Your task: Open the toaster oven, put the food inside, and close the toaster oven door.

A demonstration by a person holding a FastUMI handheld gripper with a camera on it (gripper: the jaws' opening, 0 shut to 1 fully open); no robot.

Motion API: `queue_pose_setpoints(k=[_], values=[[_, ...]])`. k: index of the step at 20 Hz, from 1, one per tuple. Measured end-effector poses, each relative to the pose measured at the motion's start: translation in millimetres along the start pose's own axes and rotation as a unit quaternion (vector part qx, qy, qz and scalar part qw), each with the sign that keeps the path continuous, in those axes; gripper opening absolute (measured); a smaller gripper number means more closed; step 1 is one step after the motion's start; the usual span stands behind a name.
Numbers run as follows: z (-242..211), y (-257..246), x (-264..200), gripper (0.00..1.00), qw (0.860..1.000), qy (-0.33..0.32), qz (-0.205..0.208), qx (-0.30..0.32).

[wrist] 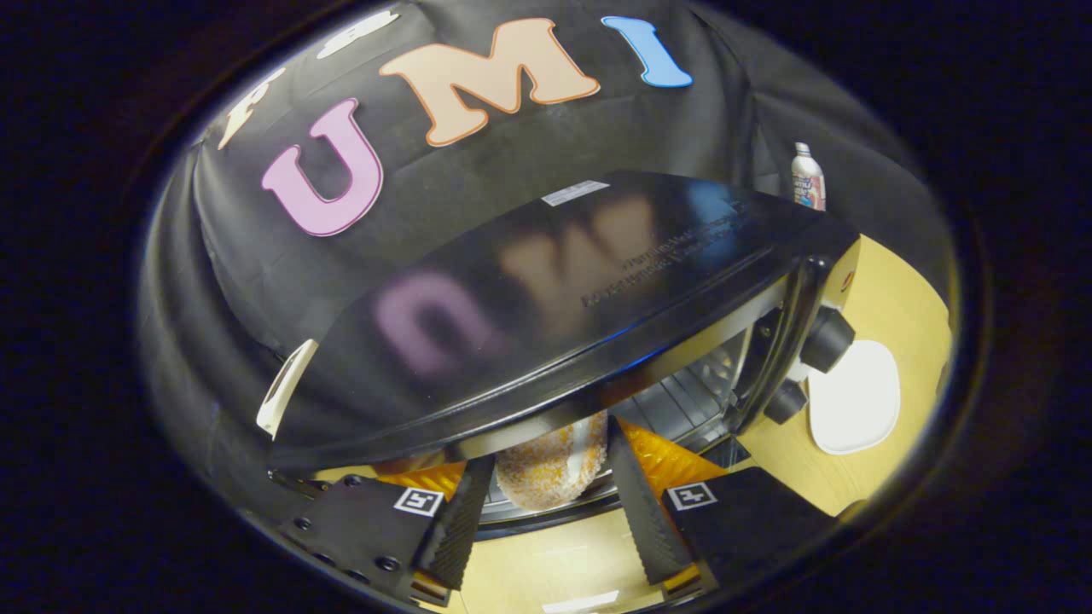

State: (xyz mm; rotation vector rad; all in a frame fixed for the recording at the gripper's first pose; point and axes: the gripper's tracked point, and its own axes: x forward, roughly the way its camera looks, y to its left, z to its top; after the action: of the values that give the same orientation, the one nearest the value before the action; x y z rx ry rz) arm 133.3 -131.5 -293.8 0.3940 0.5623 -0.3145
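Two fingers (550, 503) grip a sugared doughnut (553, 465) at the toaster oven's (546, 298) mouth, twelve o'clock; next, likely setting it on the rack (682, 401).

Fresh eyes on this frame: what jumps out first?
The glossy black toaster oven dominates, tilted across the view just beyond the fingers, its shiny top mirroring the wall. Next, the sugar-coated doughnut sits between the gripper fingers at the oven's open mouth, with the wire rack behind it; whether both fingers press on it is unclear. Beside the oven's knobs, a white plate lies on the wooden table.
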Motion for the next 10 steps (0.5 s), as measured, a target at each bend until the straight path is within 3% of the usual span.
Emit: queue_pose_setpoints(k=[5, 10], values=[[-3.9, -7.1, -12.6, 0.91, 0.999, -0.022, 0.008, -0.037], [-4.3, -19.4, -62.2, 1.0, 0.993, -0.071, 0.003, -0.093]])
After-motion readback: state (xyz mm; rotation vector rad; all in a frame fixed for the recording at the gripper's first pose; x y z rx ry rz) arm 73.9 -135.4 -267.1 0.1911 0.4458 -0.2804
